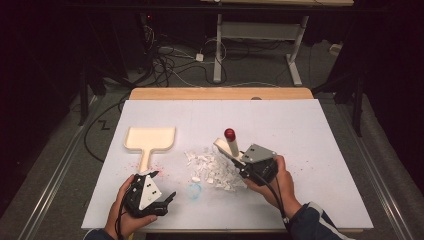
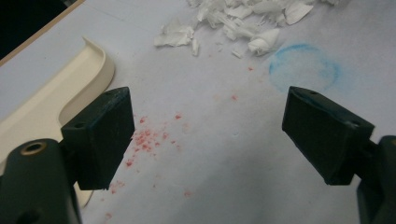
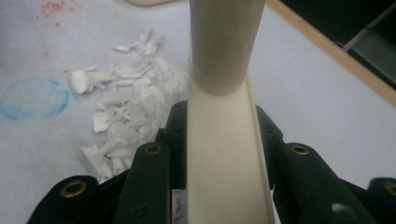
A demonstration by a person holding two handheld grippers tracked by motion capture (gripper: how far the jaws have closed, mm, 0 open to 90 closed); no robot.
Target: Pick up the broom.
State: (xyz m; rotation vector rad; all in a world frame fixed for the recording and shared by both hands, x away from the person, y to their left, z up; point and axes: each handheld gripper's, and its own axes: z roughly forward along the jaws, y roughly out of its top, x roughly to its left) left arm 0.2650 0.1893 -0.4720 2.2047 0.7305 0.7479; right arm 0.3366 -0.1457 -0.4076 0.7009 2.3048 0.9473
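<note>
We are sweeping up a pile of torn white paper scraps (image 1: 212, 170) on the white counter (image 1: 300, 140). Our right tongs (image 1: 239, 161) are squeezed shut on the handle of a cream plastic brush with a red knob on its end (image 1: 229, 142). The brush leans over the far right edge of the pile. Our left tongs (image 1: 162, 187) are wide open and hold nothing. They sit low on the counter, just beside the handle of the cream plastic dustpan (image 1: 150, 140). The dustpan lies flat to the left of the pile, with a gap between them.

We think the job has only begun. The brush is picked up, but the dustpan still needs a grip, and all the scraps are still on the counter. A blue ring mark (image 2: 303, 70) and red specks (image 2: 144, 140) stain the counter. We see no words or labels anywhere.
</note>
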